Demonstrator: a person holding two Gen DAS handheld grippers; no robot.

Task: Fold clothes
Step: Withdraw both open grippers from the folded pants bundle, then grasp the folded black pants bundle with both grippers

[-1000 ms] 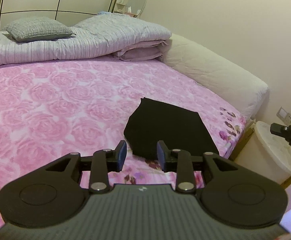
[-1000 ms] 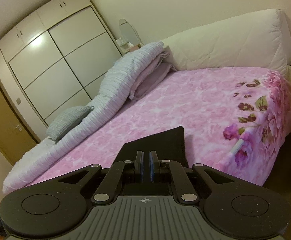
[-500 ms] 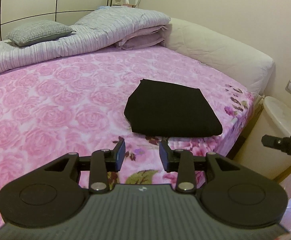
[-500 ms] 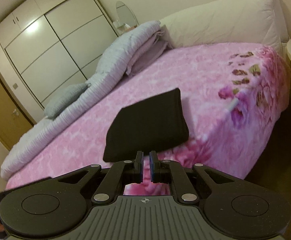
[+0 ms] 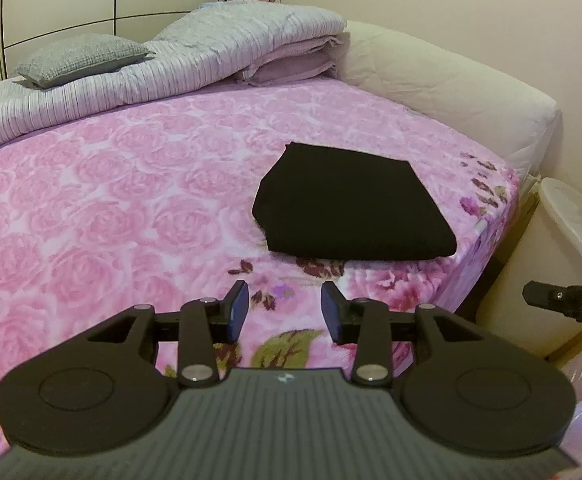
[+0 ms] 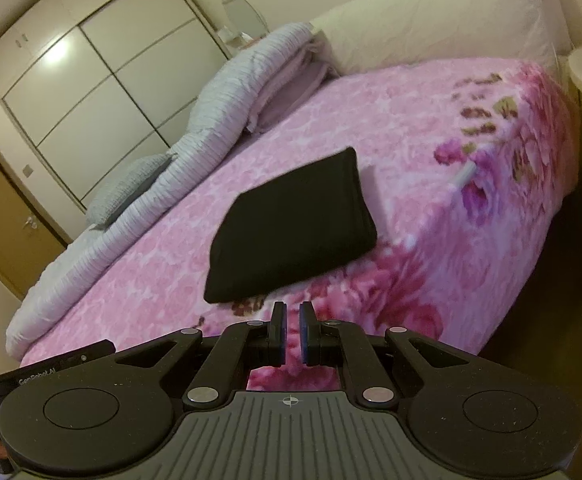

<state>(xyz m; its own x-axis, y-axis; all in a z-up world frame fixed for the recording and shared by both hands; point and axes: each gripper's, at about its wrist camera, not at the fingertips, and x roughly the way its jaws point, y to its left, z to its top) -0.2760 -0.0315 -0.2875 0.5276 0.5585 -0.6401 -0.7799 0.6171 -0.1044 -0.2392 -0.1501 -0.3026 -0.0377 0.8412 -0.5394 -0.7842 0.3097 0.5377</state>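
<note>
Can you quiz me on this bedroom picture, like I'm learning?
1. True or false: the black cloth lies folded on the pink bed.
2. Which claw is open wider, the left claw or the right claw?
3. Is either claw touching the cloth?

Key: 1. True. 2. The left one; the right shows only a narrow gap. 3. No, both sit clear of it.
</note>
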